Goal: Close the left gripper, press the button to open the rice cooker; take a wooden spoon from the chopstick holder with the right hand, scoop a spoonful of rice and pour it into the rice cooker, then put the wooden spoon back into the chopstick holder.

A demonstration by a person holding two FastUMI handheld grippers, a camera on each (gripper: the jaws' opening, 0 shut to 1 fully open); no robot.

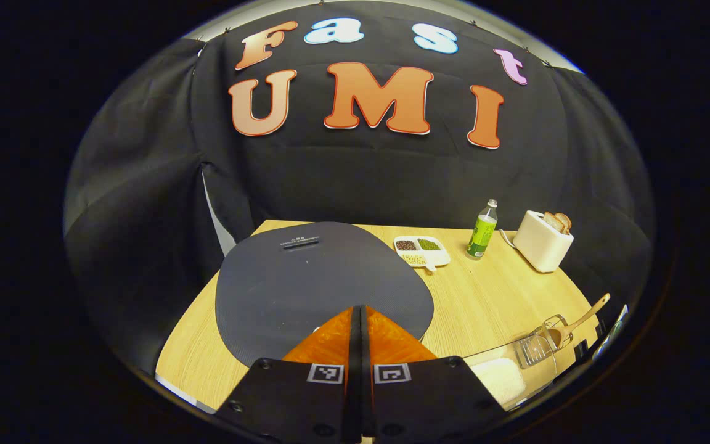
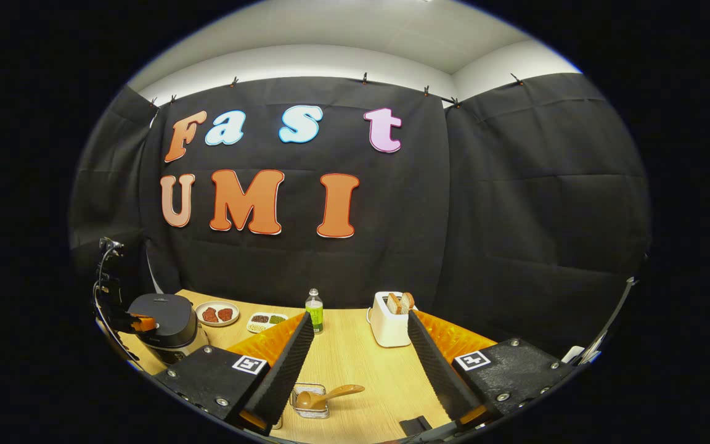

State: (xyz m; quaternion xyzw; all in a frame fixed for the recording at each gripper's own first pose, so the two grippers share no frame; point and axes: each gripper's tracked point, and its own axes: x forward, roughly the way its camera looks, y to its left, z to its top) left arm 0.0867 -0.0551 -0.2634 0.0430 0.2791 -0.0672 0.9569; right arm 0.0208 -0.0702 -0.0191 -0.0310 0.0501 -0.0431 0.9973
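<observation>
1. Rice cooker (image 1: 324,280) lid is down, so we judge the task at its 1st step: the button press is under way or about to land, and nothing shows it done.
2. Our left gripper (image 1: 357,336) has its jaws fully together, holding nothing, its tips right over the near edge of the lid; in the right gripper view it sits against the cooker's front.
3. Our right gripper (image 2: 355,361) is wide open and empty, hovering above the table (image 2: 355,364).
4. Wooden spoon (image 2: 329,394) lies tilted in the clear chopstick holder (image 2: 309,401), just below and between the right gripper's fingers, not touched.
5. Rice (image 1: 500,379) waits in a clear container near the holder.
6. Left to do: opening, taking the spoon, scooping, pouring, returning it.
</observation>
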